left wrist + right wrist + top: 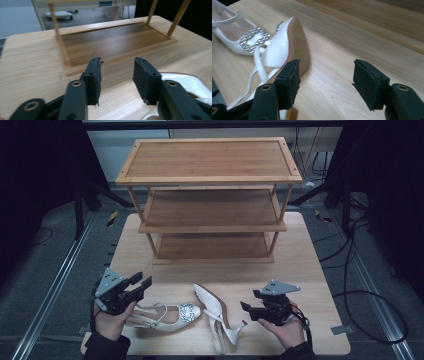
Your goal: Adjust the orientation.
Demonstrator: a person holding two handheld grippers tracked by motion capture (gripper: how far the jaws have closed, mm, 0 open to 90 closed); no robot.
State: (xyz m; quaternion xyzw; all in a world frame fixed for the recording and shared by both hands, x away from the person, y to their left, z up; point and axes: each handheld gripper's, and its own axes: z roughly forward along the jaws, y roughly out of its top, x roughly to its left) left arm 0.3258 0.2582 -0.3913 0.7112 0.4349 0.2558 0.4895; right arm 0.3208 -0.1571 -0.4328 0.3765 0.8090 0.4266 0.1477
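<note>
Two hands came in at the bottom edge of the high view, each holding a black gripper topped by a grey three-cornered plate. At about 8 o'clock the left gripper (142, 282) stood with its jaws apart and nothing between them; in the left gripper view its pads (95, 80) looked like coarse, ragged black foam on smooth hinged arms. At about 5 o'clock the right gripper (250, 301) was likewise parted and empty, its jaws pointing toward the shoes, its pads (291, 82) frayed at the edges. Between the grippers, near 6 o'clock, lay two glossy cream slingback shoes with pointed toes. One shoe (167, 315) sat upright, just beside the left hand, a sparkling square buckle (253, 40) of clear stones on its toe. Its mate (215, 312) lay tipped on its side with the toe toward 12 o'clock, showing a smooth tan sole (298, 47) and a slim heel with thin straps. Both rested on a pale wood-grain table (310, 270). At 12 o'clock stood a three-tier wooden rack (210, 162) with flat rimmed shelves and slim round legs. No writing could be read.
</note>
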